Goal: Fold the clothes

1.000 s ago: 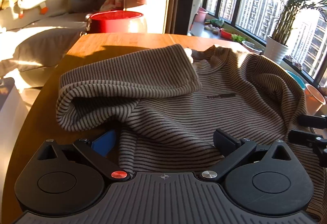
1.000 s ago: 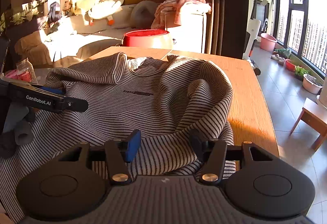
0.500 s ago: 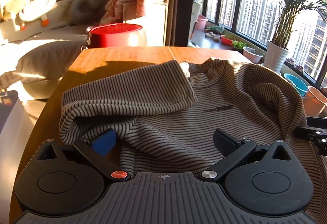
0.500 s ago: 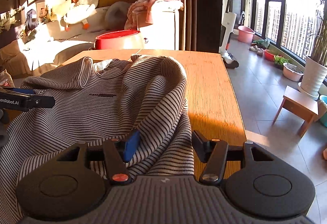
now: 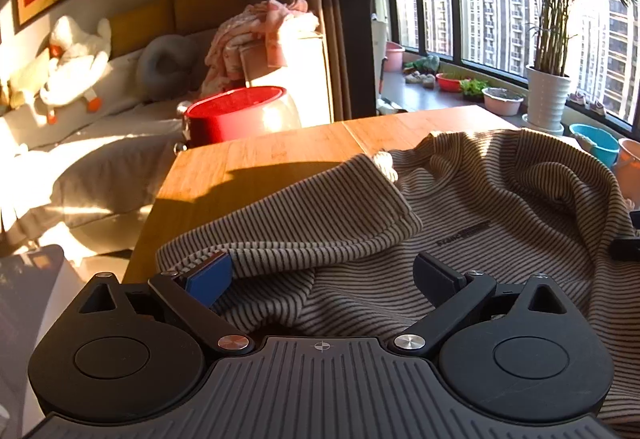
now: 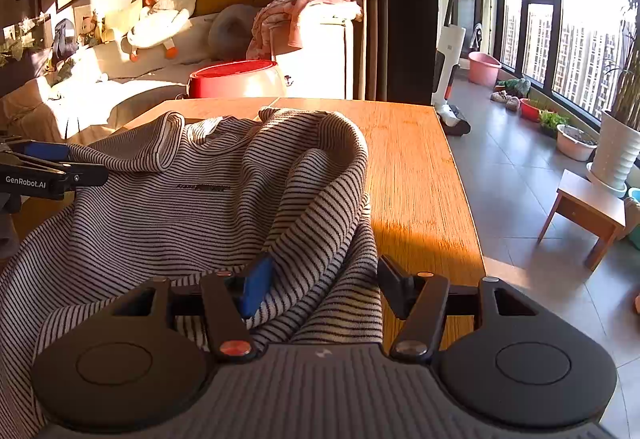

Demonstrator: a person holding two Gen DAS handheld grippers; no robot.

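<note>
A brown striped sweater (image 5: 460,207) lies rumpled on the wooden table (image 5: 260,167), with one sleeve folded across its chest. My left gripper (image 5: 322,275) is wide open over the sweater's near left part and its jaws are closing. Its blue pad touches the sleeve fold and the black pad stands clear. The right wrist view shows the sweater (image 6: 180,207) with a raised fold on its right side. My right gripper (image 6: 324,283) straddles that fold half open, its jaws widening, cloth between them without pressure. The left gripper (image 6: 80,165) appears at that view's left edge.
The table's (image 6: 412,167) right part is bare wood, ending at a drop to the tiled floor. A red tub (image 5: 236,115) stands past the far edge, before a sofa. A small wooden stool (image 6: 588,211) and a white plant pot (image 5: 546,99) are near the windows.
The left gripper has rolled and its jaws have narrowed slightly, so the blue pad now meets the sleeve fold. The right gripper's jaws have spread a little around the sweater's fold.
</note>
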